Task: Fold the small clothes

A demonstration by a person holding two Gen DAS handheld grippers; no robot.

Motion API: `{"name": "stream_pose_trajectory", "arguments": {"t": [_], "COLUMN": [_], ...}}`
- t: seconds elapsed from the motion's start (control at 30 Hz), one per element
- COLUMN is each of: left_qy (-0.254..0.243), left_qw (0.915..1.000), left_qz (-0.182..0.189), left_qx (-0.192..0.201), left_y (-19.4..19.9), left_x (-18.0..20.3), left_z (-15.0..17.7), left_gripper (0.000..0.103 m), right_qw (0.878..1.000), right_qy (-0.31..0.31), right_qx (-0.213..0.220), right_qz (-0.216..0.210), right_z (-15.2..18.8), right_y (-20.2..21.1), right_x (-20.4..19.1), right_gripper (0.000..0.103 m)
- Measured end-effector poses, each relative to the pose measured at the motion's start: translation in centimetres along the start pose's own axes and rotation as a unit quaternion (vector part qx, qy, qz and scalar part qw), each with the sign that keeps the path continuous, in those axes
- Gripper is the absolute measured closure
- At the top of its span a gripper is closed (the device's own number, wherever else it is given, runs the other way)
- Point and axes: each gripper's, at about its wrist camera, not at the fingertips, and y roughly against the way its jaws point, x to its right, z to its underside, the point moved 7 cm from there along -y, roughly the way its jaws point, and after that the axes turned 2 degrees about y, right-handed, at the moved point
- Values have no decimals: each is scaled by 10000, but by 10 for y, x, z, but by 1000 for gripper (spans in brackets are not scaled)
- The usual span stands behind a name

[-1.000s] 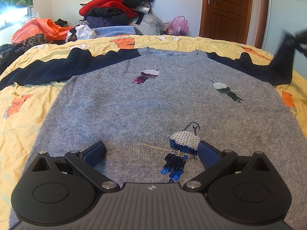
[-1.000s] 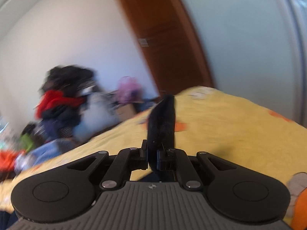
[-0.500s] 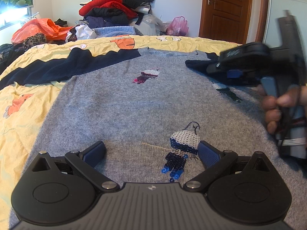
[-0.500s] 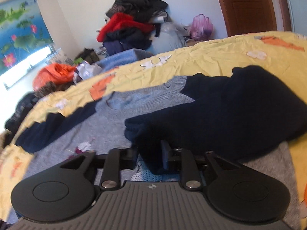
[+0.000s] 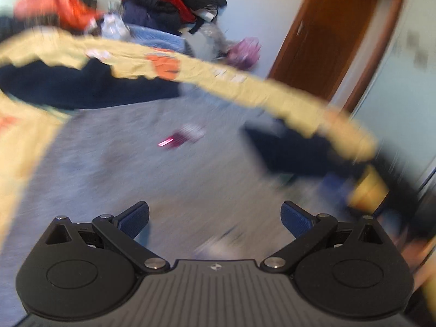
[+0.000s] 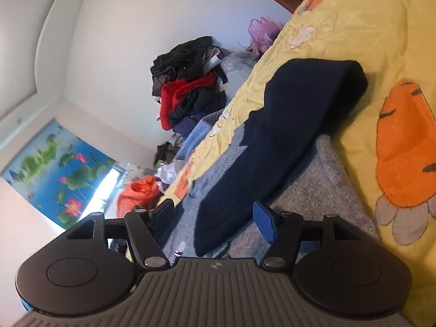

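Sweater (image 5: 152, 179): grey knit body with navy sleeves, spread flat on my yellow bedspread (image 6: 362, 41), filling the middle of the left wrist view, which is badly blurred. A small pink-and-white patch (image 5: 182, 137) on the chest shows just above centre; its detail cannot be made out.

Right sleeve (image 6: 275, 141): navy, folded inward across the grey body; in the right wrist view it runs from the upper right of centre down to the lower middle, its cuff end lying on the grey knit between my right tong fingers.

Left sleeve (image 5: 81, 87): navy, stretched out flat toward the upper left of the left wrist view.

Right gripper (image 6: 215, 218): my right tongs, rolled hard so the bed tilts; jaws opening, blue pads clear of the cuff on either side, gripping nothing.

Left gripper (image 5: 215, 220): my left tongs, jaws spread wide over the lower grey body, nothing between the pads.

Bedspread print: orange cartoon figure (image 6: 406, 147) at the right edge of the right wrist view.

Clothes pile (image 6: 188, 90): black, red and dark garments heaped against the white wall beyond the bed, upper centre.

Door (image 5: 327, 35): brown wood, upper right of the left wrist view.

Lotus picture (image 6: 54, 174): blue and green, left edge.
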Motion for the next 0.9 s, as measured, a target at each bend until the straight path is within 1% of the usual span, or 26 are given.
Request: {"name": "stream_pose_trajectory", "arguments": {"t": [0.07, 0.1, 0.13, 0.17, 0.23, 0.33, 0.37, 0.4, 0.43, 0.47, 0.5, 0.53, 0.57, 0.6, 0.63, 0.7, 0.77, 0.9], "left_qy": [568, 749, 871, 929, 1108, 1504, 1510, 1442, 1406, 1392, 1358, 1305, 1274, 1280, 1315, 1250, 994, 397], "left_qw": [9964, 9934, 9910, 9897, 9871, 9788, 9796, 9815, 9820, 9825, 9838, 9853, 9858, 9848, 9838, 9847, 9883, 9952], "left_qz": [629, 853, 982, 1033, 980, 888, 943, 913, 897, 882, 808, 710, 599, 464, 378, 358, 235, 110], "left_qx": [-97, -168, -257, -358, -610, -1067, -936, -867, -889, -872, -841, -841, -918, -1078, -1159, -1160, -1135, -883], "left_y": [-15, -27, -40, -54, -85, -124, -126, -129, -133, -136, -139, -141, -142, -148, -151, -152, -153, -141], "left_x": [13, 19, 25, 30, 36, 36, 37, 41, 44, 47, 49, 50, 49, 47, 43, 42, 45, 56], "left_z": [-23, -32, -40, -44, -48, -40, -40, -40, -40, -40, -39, -39, -39, -37, -37, -40, -43, -54], "left_gripper": [0, 0, 0, 0, 0, 0, 0, 0, 0, 5, 11, 34, 67, 81, 92, 93, 95, 96], "right_qw": [10000, 10000, 10000, 10000, 9997, 9993, 9992, 9991, 9989, 9988, 9985, 9982, 9979, 9974, 9969, 9959, 9957, 9966], "right_qy": [7, -3, -30, -73, -181, -302, -329, -352, -381, -415, -457, -501, -548, -602, -664, -764, -785, -692], "right_qx": [-19, -19, -15, -1, 38, 74, 84, 99, 112, 129, 149, 167, 182, 199, 217, 246, 249, 222], "right_qz": [-4, -13, -31, -62, -130, -197, -210, -219, -229, -241, -259, -280, -303, -330, -360, -411, -426, -387], "right_z": [1, 1, 1, 0, -1, -4, -4, -4, -5, -5, -6, -6, -7, -7, -8, -9, -9, -9], "right_y": [-1, 0, 0, 0, 3, 4, 4, 4, 4, 3, 3, 3, 4, 4, 4, 4, 5, 4], "right_x": [-1, 0, 0, 1, 5, 7, 8, 8, 8, 8, 9, 11, 12, 13, 14, 17, 19, 20], "right_gripper": [36, 36, 36, 36, 36, 36, 36, 37, 37, 37, 37, 37, 37, 37, 37, 37, 38, 37]}}
